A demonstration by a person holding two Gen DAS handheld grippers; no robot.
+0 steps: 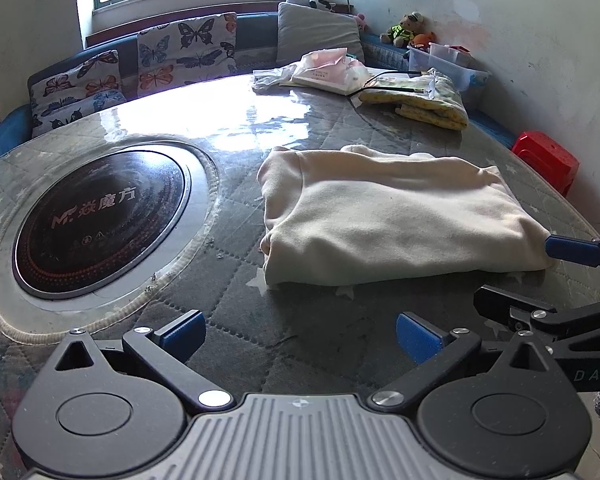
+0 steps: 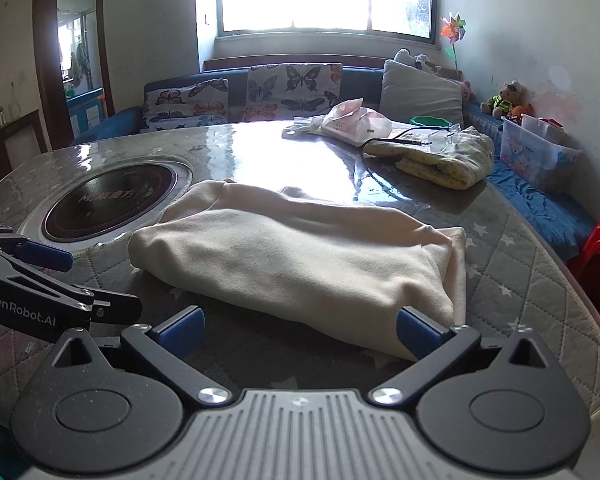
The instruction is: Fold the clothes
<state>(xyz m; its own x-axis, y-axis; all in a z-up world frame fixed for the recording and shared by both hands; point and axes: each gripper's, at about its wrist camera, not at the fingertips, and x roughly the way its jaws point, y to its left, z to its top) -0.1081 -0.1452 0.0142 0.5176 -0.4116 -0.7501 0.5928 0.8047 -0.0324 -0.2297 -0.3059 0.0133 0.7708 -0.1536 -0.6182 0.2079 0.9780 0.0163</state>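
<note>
Two grippers are recorded, both with fingers spread wide and nothing held. From the left wrist view, the left gripper is seen low over the quilted table cover, short of the cream garment, which lies folded into a compact block on the table to the right of the inset cooktop. The garment is judged to have been set down there because that part of the table is flat and free of other items; the fold appears largely finished. The right gripper is caught at the frame's edge, one blue pad close to the garment's near right corner; contact cannot be confirmed. From the right wrist view, that gripper is seen spread, its right pad just in front of the garment hem. Only this view shows the doorway; a yellow patterned cloth lies well apart.
</note>
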